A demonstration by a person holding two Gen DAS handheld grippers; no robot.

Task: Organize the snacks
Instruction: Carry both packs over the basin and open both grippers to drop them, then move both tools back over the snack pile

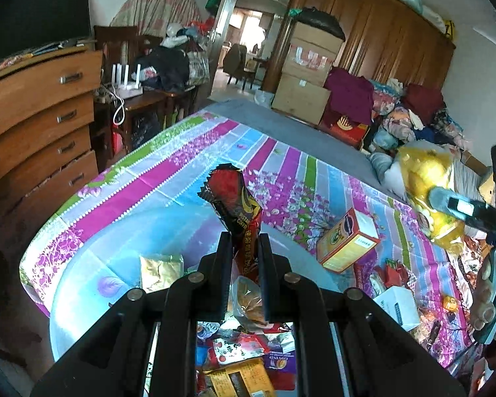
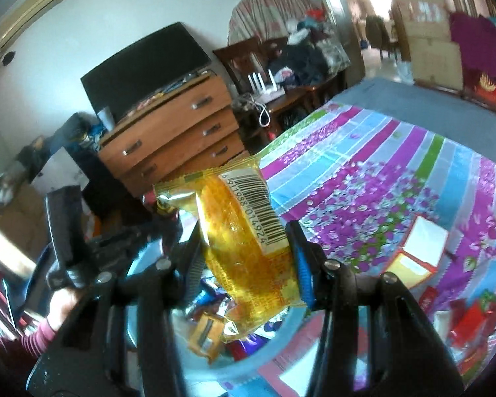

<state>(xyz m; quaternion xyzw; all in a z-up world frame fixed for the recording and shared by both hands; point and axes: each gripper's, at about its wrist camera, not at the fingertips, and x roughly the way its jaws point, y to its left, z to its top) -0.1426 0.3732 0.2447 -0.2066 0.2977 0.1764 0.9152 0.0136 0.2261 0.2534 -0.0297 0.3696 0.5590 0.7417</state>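
Note:
In the left wrist view my left gripper [image 1: 244, 243] is shut on a long red and black snack packet [image 1: 229, 192], which sticks up past the fingertips. Under it lies a light blue basin [image 1: 72, 301] holding several snack packets. My right gripper [image 2: 244, 248] is shut on a yellow packet [image 2: 234, 228] with a barcode label, also above the basin [image 2: 198, 367]. The same yellow packet [image 1: 425, 178] shows at the right of the left wrist view, with one of the right gripper's fingers [image 1: 459, 206] on it.
The basin sits on a bed with a striped floral sheet [image 1: 168, 172]. A yellow and red box [image 1: 347, 243], a white box [image 1: 396, 304] and loose packets lie on the sheet. A wooden chest of drawers [image 1: 39, 122] stands left. A hand in a striped sleeve [image 2: 49, 317] is at lower left.

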